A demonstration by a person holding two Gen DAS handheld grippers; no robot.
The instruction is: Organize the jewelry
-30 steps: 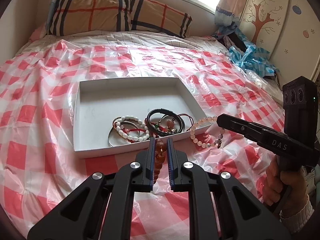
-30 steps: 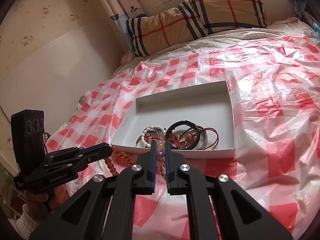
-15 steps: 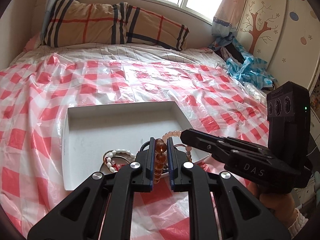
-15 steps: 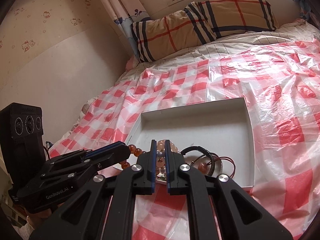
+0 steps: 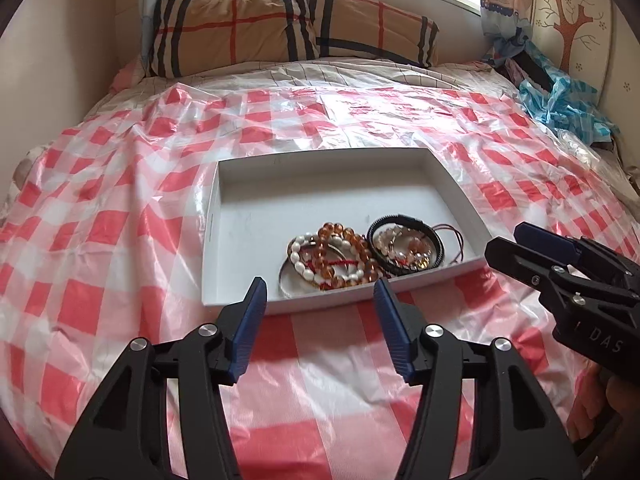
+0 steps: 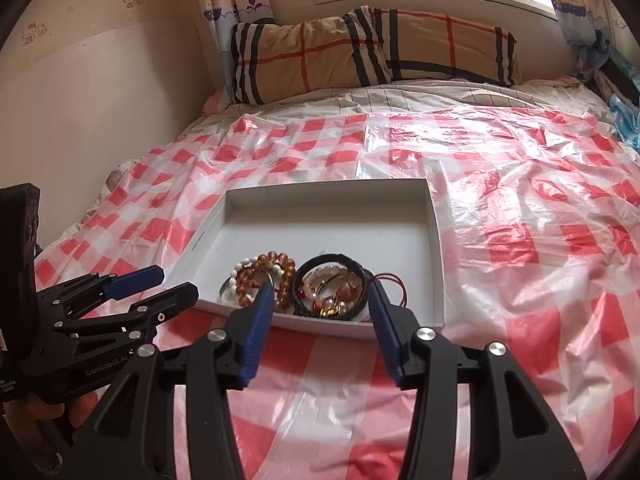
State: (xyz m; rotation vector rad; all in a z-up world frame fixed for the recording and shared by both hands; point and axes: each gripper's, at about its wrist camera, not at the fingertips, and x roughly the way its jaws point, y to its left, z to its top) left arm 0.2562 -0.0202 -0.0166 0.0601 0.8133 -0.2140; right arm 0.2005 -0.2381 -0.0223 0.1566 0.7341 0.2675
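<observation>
Both the left gripper (image 5: 320,294) and right gripper (image 6: 322,300) had just opened, with nothing between their jaws. The amber beads (image 5: 344,254) lay in the tray (image 5: 240,240) among other bracelets.

Both jaws opened; amber bracelet (image 5: 347,254) now in tray (image 5: 248,216).

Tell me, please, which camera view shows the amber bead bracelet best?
The left wrist view: the amber bead bracelet lies as a nearly whole ring in the white box, unobstructed. In the right wrist view, that gripper's own finger covers the bracelet's near part.
</observation>
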